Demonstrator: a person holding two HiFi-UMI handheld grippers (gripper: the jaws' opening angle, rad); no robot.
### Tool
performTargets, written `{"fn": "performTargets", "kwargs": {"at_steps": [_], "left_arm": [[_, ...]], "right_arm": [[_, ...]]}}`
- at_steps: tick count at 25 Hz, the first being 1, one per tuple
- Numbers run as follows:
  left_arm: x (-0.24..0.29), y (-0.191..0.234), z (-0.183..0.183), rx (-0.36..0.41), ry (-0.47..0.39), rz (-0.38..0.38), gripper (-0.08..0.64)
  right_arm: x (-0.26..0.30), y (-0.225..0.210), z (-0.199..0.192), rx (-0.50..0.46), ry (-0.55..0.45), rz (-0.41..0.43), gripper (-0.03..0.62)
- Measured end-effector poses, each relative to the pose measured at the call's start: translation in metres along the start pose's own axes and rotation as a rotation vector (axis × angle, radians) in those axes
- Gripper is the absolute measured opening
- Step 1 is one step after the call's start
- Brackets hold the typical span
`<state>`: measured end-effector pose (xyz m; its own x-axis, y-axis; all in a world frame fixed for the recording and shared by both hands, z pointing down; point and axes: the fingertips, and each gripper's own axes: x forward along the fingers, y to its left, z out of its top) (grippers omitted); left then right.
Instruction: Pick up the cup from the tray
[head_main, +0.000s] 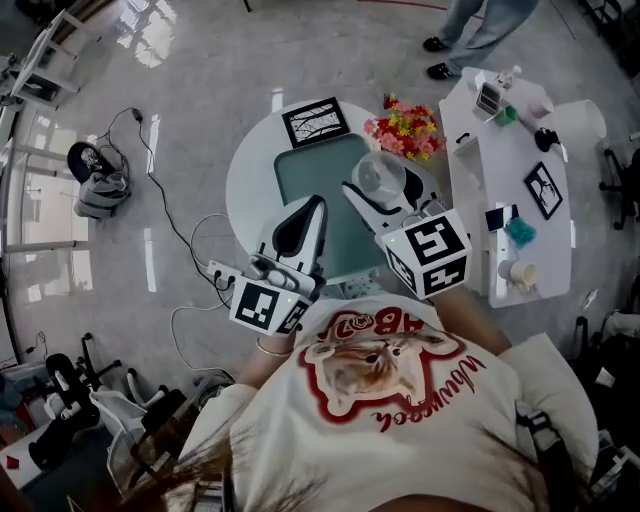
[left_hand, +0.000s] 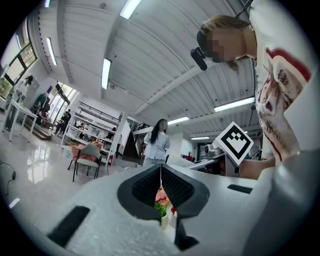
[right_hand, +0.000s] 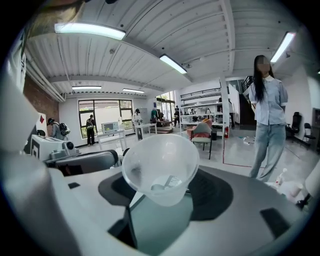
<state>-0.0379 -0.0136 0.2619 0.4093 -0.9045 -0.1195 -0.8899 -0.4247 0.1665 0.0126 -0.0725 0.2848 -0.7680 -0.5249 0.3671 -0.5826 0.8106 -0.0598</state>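
Gripping the clear cup (right_hand: 160, 167) by its lower wall, the right gripper (head_main: 372, 192) reaches forward with both jaws clamped on it. The cup sits tilted, mouth toward that gripper's camera, over the far right corner of the green tray (head_main: 318, 165). The left gripper (head_main: 316, 203) extends alongside over the tray's left part, jaw tips pressed together and empty. The tray lies on a round white table (head_main: 243, 185). Beyond the tray stand a framed picture (head_main: 315, 122) and flowers (head_main: 405, 130).

We hold both grippers forward, side by side. Left gripper (left_hand: 160, 172): jaws together, nothing between them. Right gripper (right_hand: 161, 196): jaws clamped on the cup (right_hand: 160, 167) between them.
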Motion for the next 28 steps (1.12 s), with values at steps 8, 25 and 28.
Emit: {"fn": "performTargets", "kwargs": {"at_steps": [8,25,28], "left_arm": [[-0.026,-0.038,0.008,0.002,-0.016,-0.073,0.015],[-0.235,-0.149,0.004,0.010,0.035,-0.174,0.015],[-0.249,-0.168,0.008,0.022,0.021,-0.190,0.015]], "right_arm": [[-0.047,0.021,-0.007,-0.005,-0.021,-0.051,0.285],[-0.196,0.203,-0.073,0.056,-0.071,-0.141,0.285],[-0.217,0.216,-0.076,0.045,-0.083,-0.150,0.285]]}}
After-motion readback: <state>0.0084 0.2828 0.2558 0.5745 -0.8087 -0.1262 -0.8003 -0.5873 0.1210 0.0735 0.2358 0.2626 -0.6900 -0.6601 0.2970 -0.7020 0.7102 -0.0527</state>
